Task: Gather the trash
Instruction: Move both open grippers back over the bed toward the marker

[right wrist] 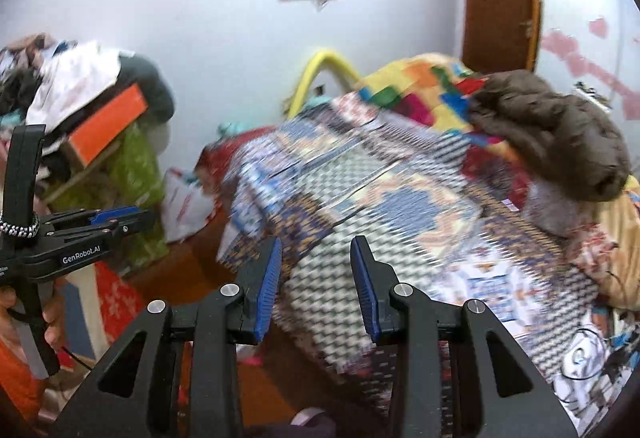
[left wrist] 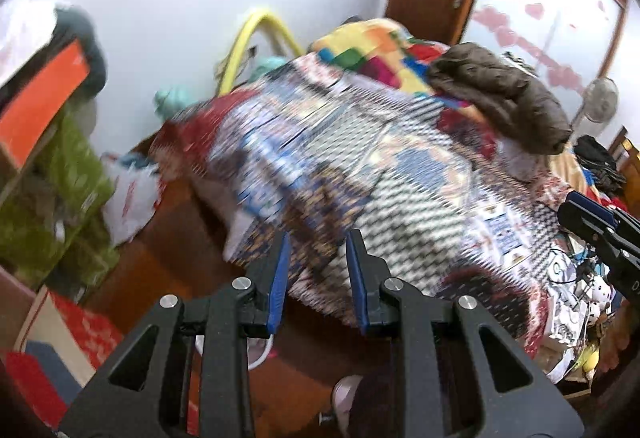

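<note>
Blue-and-white patterned bedspread (left wrist: 392,174), brown blanket (left wrist: 504,94), multicoloured patchwork quilt (left wrist: 384,46), orange box (left wrist: 44,102)

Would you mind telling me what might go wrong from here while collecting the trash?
Both views are motion-blurred, so small trash on the patterned bedspread may be missed. The left gripper and right gripper carry nothing, and the cable-strewn clutter at the bed's edge could snag open jaws.
</note>
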Demonstrator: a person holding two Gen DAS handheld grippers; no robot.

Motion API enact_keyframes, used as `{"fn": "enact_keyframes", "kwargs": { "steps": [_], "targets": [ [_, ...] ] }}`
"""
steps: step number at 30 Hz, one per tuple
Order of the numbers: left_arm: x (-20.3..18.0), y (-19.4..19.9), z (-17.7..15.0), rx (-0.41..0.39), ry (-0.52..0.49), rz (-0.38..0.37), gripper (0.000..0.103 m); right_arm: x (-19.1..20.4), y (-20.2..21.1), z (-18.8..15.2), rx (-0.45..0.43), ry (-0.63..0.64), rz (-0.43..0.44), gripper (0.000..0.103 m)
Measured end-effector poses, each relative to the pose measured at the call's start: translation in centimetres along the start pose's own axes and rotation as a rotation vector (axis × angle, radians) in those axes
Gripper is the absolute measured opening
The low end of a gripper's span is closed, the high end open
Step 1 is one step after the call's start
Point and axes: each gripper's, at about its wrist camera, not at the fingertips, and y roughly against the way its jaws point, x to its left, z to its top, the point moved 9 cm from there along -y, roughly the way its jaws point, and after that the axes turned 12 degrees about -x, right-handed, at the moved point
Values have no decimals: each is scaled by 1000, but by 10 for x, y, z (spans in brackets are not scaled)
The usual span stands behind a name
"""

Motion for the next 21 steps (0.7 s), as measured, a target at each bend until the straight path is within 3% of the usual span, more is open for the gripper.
{"fn": "enact_keyframes", "kwargs": {
  "steps": [10, 16, 21],
  "targets": [
    [-137, -26, 40, -43, -111, -155, 28, -89, 37, 27, -100, -41, -114, 33],
    [-212, -76, 39, 8, -181, -220, 28, -155, 35, 23, -102, -64, -193, 34],
    [-265, -139, 24, 82, -226, -260, 28, -224, 17, 8, -46, -93, -258, 48]
  ]
}}
